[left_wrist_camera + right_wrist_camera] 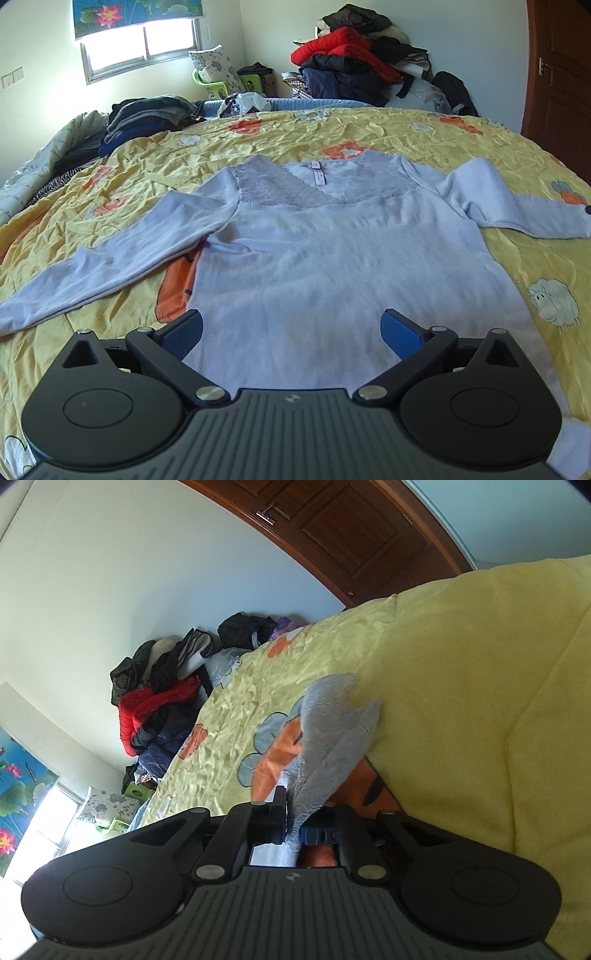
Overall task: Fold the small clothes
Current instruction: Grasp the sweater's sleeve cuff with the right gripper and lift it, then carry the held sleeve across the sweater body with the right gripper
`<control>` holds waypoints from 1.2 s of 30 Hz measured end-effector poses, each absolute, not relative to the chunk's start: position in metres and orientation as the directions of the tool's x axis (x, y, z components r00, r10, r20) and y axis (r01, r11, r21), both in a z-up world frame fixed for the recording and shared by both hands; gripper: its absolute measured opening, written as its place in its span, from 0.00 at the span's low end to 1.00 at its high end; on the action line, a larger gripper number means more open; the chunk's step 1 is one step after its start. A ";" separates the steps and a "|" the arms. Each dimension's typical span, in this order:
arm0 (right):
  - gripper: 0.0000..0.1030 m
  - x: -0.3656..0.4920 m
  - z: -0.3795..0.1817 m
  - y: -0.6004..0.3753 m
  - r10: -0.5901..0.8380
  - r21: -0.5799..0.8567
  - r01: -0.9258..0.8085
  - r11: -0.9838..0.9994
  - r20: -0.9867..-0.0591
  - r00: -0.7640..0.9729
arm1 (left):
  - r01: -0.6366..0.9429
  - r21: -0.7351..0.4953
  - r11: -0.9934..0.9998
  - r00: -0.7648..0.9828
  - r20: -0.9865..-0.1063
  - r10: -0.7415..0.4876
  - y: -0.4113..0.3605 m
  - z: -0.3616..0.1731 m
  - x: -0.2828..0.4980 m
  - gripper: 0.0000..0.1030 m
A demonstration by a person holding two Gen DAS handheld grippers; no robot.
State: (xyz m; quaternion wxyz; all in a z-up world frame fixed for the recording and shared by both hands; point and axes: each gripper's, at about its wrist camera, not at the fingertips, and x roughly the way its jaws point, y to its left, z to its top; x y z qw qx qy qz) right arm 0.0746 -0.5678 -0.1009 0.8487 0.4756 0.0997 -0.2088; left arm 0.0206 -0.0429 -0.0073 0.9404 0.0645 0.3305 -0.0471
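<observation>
A pale lilac long-sleeved top (pixel 325 266) with a lace V-neck lies flat, face up, on the yellow bed cover (pixel 258 144), both sleeves spread out to the sides. My left gripper (pixel 291 332) is open and empty, hovering over the top's lower body near the hem. In the right wrist view my right gripper (pixel 293 827) is shut on a piece of the same pale cloth (pixel 332 734), which sticks up between the fingers. That view is tilted, so I cannot tell which part of the top it is.
A stack of dark folded clothes (pixel 147 118) sits at the bed's far left. A big heap of jackets, one red (pixel 343 48), rises beyond the far edge. A wooden door (pixel 554 74) is at the right. A window (pixel 144 44) is at the back.
</observation>
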 end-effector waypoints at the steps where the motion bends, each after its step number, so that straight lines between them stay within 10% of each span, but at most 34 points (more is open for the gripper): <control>1: 0.09 0.075 -0.099 -0.566 -0.255 0.769 0.438 0.465 -0.358 0.898 | 0.121 0.090 0.989 0.777 -0.628 -0.038 -0.041 -0.007 0.023 1.00; 17: 0.09 0.089 -0.027 -0.490 -0.076 0.768 0.162 0.620 -0.147 0.986 | 0.062 0.075 0.995 0.763 -0.647 0.001 -0.023 -0.014 0.036 1.00; 36: 0.09 0.058 0.031 -0.449 -0.217 0.588 0.172 0.791 0.006 0.976 | 0.024 0.055 0.998 0.748 -0.664 0.019 -0.006 -0.021 0.038 1.00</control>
